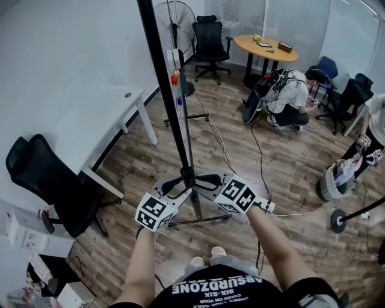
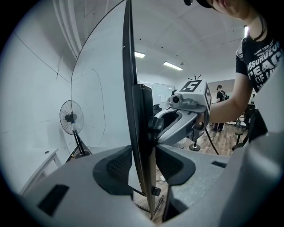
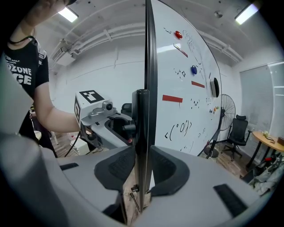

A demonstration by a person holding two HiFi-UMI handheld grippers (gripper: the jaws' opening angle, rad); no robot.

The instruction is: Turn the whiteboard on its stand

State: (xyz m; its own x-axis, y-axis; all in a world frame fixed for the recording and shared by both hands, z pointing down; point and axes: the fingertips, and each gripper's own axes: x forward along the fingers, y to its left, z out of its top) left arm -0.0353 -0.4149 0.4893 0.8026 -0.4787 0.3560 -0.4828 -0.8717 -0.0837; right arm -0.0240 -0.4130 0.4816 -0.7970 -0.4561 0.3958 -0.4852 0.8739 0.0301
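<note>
The whiteboard [image 1: 162, 72] stands edge-on in the head view, a thin black bar running down to its wheeled stand [image 1: 198, 212]. Its written face with magnets [image 3: 186, 88] shows in the right gripper view and a plain white face [image 2: 97, 97] in the left gripper view. My left gripper [image 1: 177, 183] grips the frame's lower edge from the left, pads against both sides [image 2: 143, 166]. From the opposite side my right gripper [image 1: 207, 180] clamps the same edge [image 3: 142, 166]. Each gripper sees the other across the board: the right one [image 2: 186, 115], the left one [image 3: 106, 124].
A white desk [image 1: 90, 114] and a black office chair [image 1: 54, 180] stand to the left. A fan [image 1: 174, 18] is behind the board. A cable [image 1: 258, 162] runs across the wood floor. One person crouches [image 1: 289, 96] near a round table [image 1: 264, 48]; another stands at the right edge [image 1: 373, 126].
</note>
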